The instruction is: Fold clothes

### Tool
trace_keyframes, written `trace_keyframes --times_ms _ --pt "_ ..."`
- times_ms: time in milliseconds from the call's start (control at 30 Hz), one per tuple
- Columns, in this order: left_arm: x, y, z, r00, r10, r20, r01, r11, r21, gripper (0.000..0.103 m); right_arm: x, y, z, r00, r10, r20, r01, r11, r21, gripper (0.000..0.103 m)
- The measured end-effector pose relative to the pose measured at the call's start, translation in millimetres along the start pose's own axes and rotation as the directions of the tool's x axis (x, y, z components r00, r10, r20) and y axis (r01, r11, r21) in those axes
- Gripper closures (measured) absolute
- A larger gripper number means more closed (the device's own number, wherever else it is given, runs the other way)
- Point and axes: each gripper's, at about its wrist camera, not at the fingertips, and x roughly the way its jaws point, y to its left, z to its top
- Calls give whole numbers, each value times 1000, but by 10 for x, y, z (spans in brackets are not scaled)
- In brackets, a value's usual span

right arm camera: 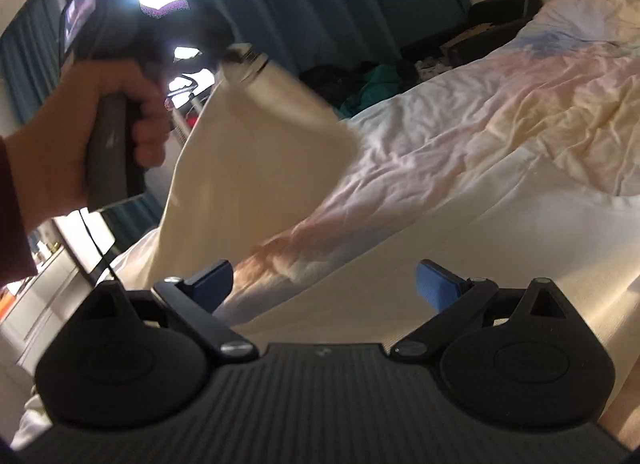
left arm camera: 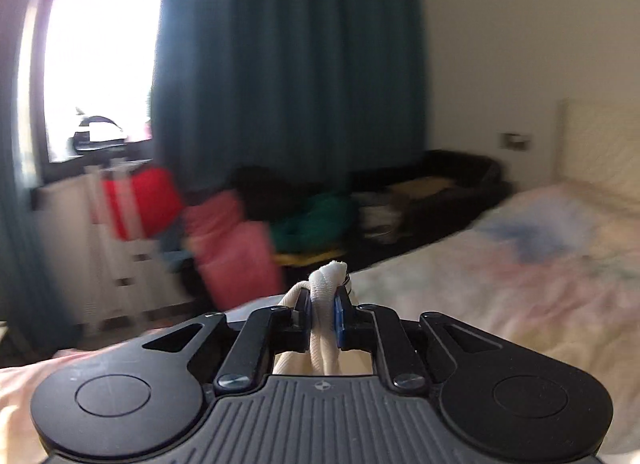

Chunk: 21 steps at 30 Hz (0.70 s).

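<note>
Left wrist view shows the left tool (left arm camera: 322, 314) clenched on a bunched edge of a cream garment (left arm camera: 326, 284), lifted above the bed (left arm camera: 500, 264). From the right wrist view, that cloth (right arm camera: 248, 152) hangs from the raised tool down to the bed, while the right tool (right arm camera: 324, 284) stands released, nothing between its fingers. Folding looks barely begun: one edge is up, no crease laid.

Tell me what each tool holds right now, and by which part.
Left tool: shut on the cream garment, pinching its ribbed hem edge. Right tool: open, holding nothing.
</note>
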Motion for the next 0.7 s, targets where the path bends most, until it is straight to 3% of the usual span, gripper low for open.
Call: trace_keyframes --times_ms 33,100,200,300,433,533,600,700 --pt "18 -59 -25 1000 -23 -13 23 1000 3 74 7 -20 7 1000 -2 -1 2 1000 6 3" --pt "4 -137 -163 998 -38 -47 39 999 24 47 32 -80 15 1000 9 -20 -8 999 38 4" --pt "-220 -128 -451 997 -25 -69 30 997 70 29 54 -140 8 998 37 -44 -33 996 82 14" --pt "-684 52 -827 994 28 -106 -23 999 48 22 75 -168 -4 996 67 -64 -60 992 115 19" --pt "-1608 420 -1431 976 116 -184 -134 987 -90 21 136 -179 -16 990 107 -94 -92 984 154 27" --pt "-2170 748 -1920 948 197 -251 -250 947 -202 19 176 -213 -41 982 141 -125 -114 973 203 43" --pt "-2451 906 -2222 924 245 -295 -322 912 -252 20 177 -228 -53 978 156 -138 -121 965 234 67" --pt "-2704 1091 -2521 897 281 -342 -402 842 -361 20 170 -248 -68 972 175 -153 -127 951 280 77"
